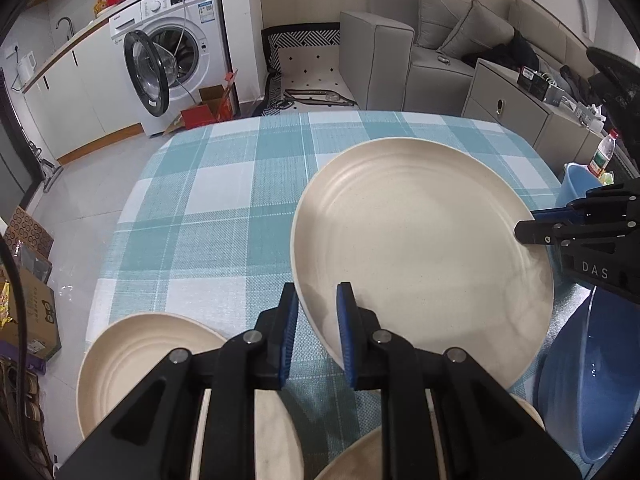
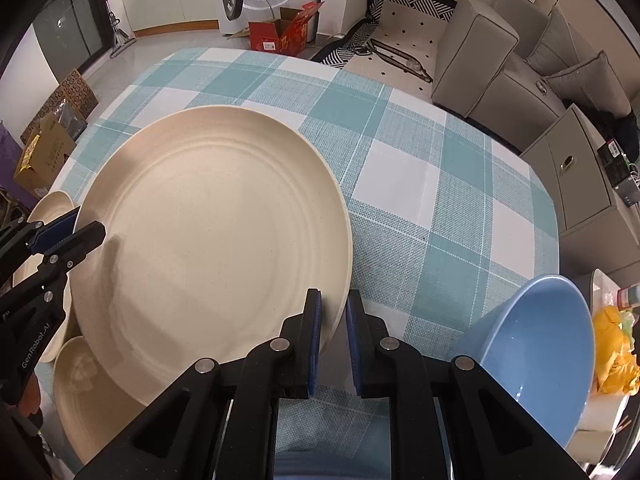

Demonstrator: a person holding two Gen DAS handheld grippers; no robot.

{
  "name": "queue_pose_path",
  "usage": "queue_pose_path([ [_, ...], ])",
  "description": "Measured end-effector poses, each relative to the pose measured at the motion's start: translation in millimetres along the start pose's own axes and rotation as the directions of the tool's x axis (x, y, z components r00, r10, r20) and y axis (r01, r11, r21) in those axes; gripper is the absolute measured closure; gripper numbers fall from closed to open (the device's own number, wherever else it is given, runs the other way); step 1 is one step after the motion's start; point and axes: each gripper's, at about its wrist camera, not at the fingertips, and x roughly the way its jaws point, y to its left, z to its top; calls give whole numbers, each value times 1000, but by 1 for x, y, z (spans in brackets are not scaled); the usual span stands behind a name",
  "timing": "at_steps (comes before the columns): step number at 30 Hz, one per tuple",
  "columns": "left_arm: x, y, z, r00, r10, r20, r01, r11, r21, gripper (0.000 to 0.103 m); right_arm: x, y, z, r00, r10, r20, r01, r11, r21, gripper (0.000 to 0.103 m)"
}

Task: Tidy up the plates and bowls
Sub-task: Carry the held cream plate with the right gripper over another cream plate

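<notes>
A large cream plate (image 1: 424, 240) (image 2: 216, 236) is held tilted above the checked tablecloth (image 1: 208, 200) (image 2: 420, 160). My left gripper (image 1: 318, 332) straddles its left rim, one finger on each side. My right gripper (image 2: 333, 340) straddles its right rim the same way, and shows from the side in the left wrist view (image 1: 536, 224). The left gripper also shows in the right wrist view (image 2: 86, 226). Smaller cream plates (image 1: 132, 364) (image 2: 84, 380) lie under the left gripper. A blue bowl (image 1: 596, 380) (image 2: 536, 360) stands at the right.
A washing machine (image 1: 172, 48) with its door open, red boxes (image 1: 208, 110) and a grey sofa (image 1: 420, 52) stand beyond the table. A grey cabinet (image 1: 516, 108) and a blue bucket (image 1: 576, 188) are at the right. Cardboard boxes (image 1: 32, 304) lie on the floor at the left.
</notes>
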Motion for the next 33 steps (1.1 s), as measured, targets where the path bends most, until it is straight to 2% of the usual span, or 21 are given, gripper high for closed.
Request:
queue_pose_path([
  [15, -60, 9, -5, 996, 26, 86, -25, 1000, -12, 86, -60, 16, -10, 997, 14, 80, -12, 1000, -28, 90],
  [33, -112, 21, -43, 988, 71, 140, -67, 997, -30, 86, -117, 53, -47, 987, 48, 155, -33, 995, -99, 90],
])
